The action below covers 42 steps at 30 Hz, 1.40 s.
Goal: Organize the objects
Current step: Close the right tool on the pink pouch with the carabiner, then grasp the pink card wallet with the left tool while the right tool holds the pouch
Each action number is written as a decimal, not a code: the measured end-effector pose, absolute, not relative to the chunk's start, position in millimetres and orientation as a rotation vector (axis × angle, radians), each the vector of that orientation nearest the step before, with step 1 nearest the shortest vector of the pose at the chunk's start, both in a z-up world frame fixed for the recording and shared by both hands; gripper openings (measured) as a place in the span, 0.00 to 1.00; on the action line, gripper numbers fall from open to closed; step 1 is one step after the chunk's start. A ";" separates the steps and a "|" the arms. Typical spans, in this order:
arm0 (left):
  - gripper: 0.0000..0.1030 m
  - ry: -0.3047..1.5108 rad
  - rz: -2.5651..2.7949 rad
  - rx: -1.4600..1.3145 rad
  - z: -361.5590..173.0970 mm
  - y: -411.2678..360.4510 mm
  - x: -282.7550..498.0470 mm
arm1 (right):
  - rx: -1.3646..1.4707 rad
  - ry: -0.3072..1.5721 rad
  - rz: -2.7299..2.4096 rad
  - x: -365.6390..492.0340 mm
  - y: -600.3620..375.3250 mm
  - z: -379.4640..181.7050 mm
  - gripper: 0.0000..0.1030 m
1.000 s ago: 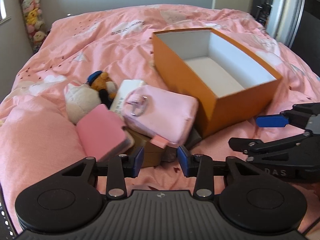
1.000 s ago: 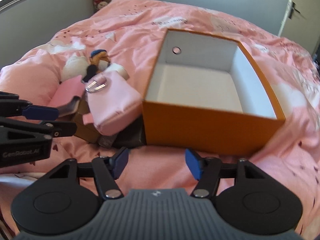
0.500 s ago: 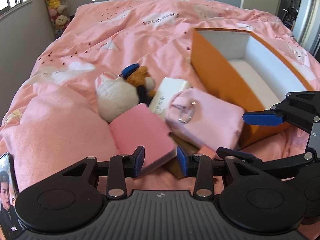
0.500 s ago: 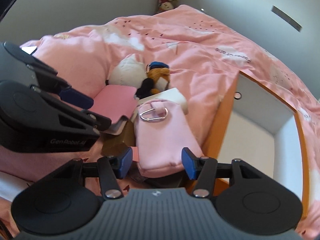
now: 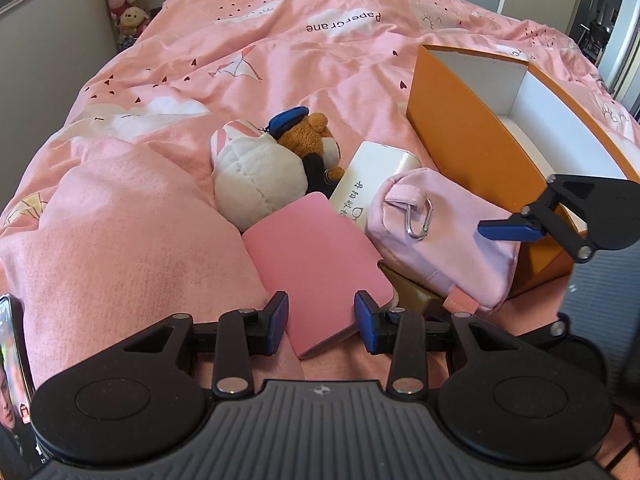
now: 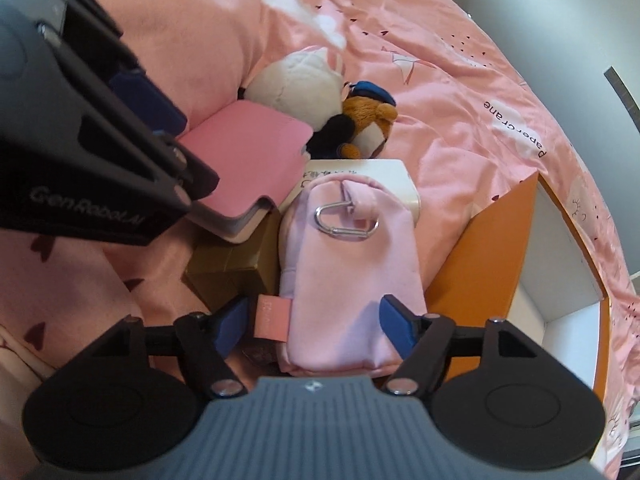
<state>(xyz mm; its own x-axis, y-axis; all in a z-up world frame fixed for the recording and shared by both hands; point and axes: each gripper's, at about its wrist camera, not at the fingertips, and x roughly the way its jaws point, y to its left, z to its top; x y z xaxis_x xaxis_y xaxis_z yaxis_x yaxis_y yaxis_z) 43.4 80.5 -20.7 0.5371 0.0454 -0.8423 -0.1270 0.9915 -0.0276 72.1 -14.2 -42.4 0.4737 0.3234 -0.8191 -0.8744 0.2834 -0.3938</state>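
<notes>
A pink notebook [image 5: 316, 264] lies on a brown box [image 6: 228, 268]. Its near end sits between the fingers of my left gripper [image 5: 320, 318], whose jaws are opening slightly without pressing it. A pale pink pouch [image 6: 352, 272] with a metal carabiner [image 6: 346, 222] leans against the orange box [image 5: 460, 132]. My right gripper [image 6: 316, 320] straddles the pouch's near end; its jaws are opening wide and the pads stand clear of the fabric. The orange box is white inside and holds nothing visible.
A white plush [image 5: 256, 176], a brown bear with a blue cap [image 5: 312, 136] and a white printed case [image 5: 372, 176] lie behind the notebook on the pink duvet [image 5: 280, 40]. A phone [image 5: 12, 380] is at the lower left. Stuffed toys [image 5: 124, 4] stand in the far corner.
My left gripper slid left from the box side to over the pink notebook. My right gripper rolled, swung from the orange box to the pink pouch, and widened its jaws.
</notes>
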 end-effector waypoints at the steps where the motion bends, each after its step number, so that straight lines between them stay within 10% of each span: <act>1: 0.48 1.001 0.096 -0.094 -20.8 80.8 43.5 | -0.968 0.686 0.891 72.5 -14.5 -43.6 0.71; 15: 0.60 1.085 0.138 -0.424 -28.7 124.8 62.0 | -0.699 0.736 0.922 99.3 -31.5 1.3 0.23; 21: 0.61 1.110 0.171 -0.507 -36.8 139.1 72.9 | -0.336 0.875 1.036 130.2 -32.0 25.4 0.19; 30: 0.90 1.123 0.135 -0.621 -60.5 145.5 95.6 | 0.004 1.083 0.970 170.6 -53.8 11.3 0.32; 42: 0.72 1.047 0.130 -0.557 -36.4 131.8 79.4 | -0.220 0.920 0.902 172.0 -62.9 21.0 0.36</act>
<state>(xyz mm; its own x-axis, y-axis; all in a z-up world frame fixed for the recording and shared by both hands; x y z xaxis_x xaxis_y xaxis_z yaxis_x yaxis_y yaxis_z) 79.4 131.8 -36.4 0.5064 -0.1573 -0.8478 -0.3598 0.8550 -0.3735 172.0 -62.9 21.0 0.2817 0.5788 -0.7652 -0.7536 0.6271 0.1969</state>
